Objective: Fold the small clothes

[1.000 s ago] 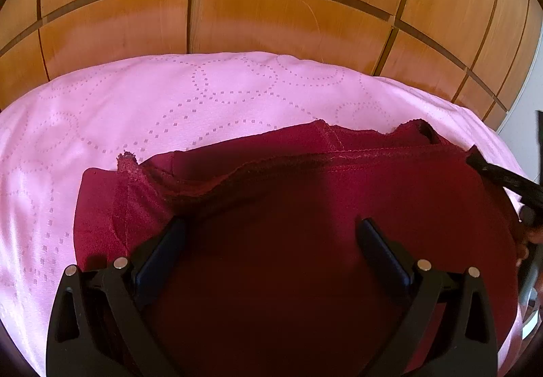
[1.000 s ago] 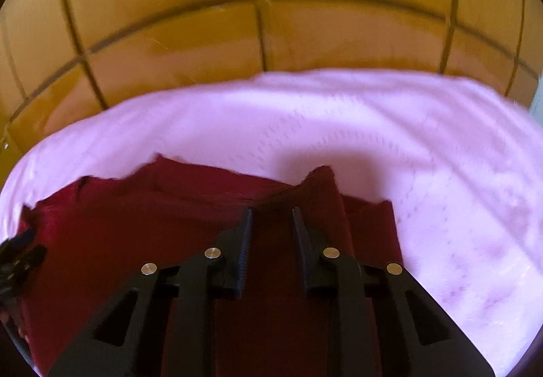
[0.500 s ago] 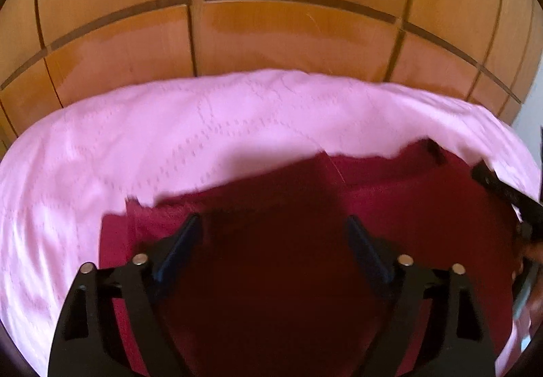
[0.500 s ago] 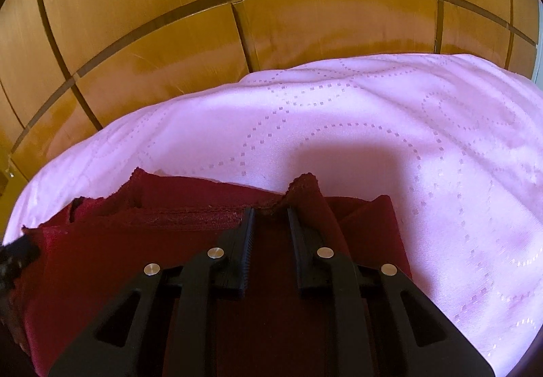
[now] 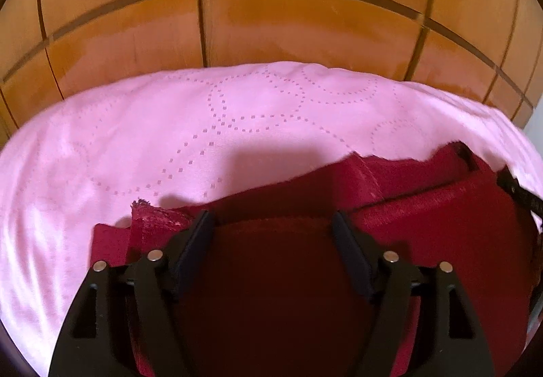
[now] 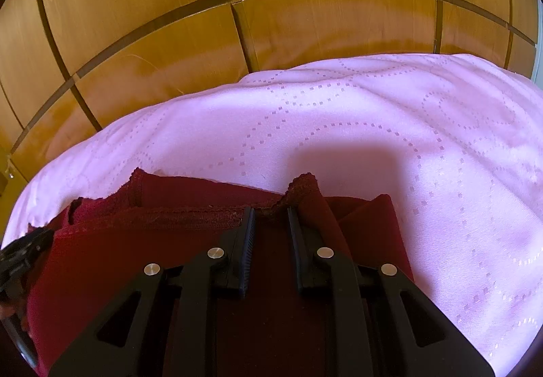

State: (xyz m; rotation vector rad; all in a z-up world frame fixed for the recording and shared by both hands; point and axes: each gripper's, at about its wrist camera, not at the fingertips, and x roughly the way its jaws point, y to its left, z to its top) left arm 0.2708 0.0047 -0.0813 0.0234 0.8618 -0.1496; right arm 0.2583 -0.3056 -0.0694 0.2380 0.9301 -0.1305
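Dark red garment [image 5: 424, 217] lying on a pink dotted bed cover [image 5: 237, 125], near its edge: left hand-held gripper [image 5: 273, 224] spread wide over it, jaws just reopening; right hand-held gripper [image 6: 270, 219] pinching its frayed hem; wooden panelled wall [image 6: 305, 23] beyond.

No legible txt, labels, brands or nos. anywhere in either view.
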